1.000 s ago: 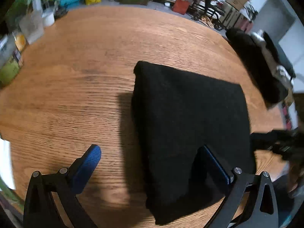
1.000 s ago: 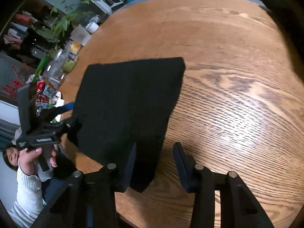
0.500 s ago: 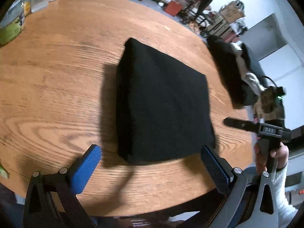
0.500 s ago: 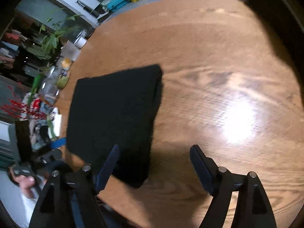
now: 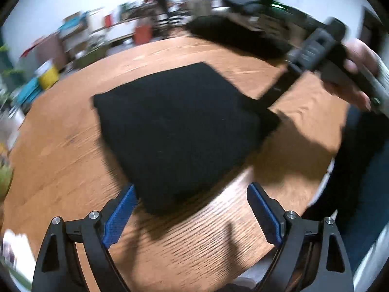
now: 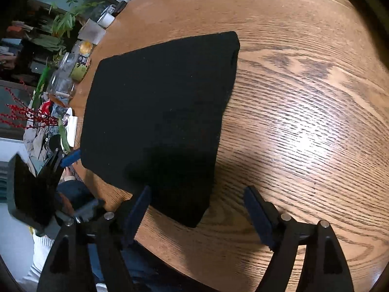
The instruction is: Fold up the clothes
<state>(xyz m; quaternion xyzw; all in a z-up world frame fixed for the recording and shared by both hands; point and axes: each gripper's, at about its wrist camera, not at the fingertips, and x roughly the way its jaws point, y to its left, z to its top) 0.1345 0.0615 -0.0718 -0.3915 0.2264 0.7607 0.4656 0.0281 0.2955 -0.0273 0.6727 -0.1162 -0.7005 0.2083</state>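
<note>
The folded black cloth (image 6: 160, 119) lies flat on the wooden table (image 6: 304, 97), with the left gripper (image 5: 192, 209) and right gripper (image 6: 197, 209) both spread wide and empty.

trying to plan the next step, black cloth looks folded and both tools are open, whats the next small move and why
Probably draw both tools back: the black cloth lies as a flat folded rectangle on the table, and the left tool and right tool are open, holding nothing.

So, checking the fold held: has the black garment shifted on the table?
No. The black garment keeps its far-left corner beside the jars at the table edge.
</note>
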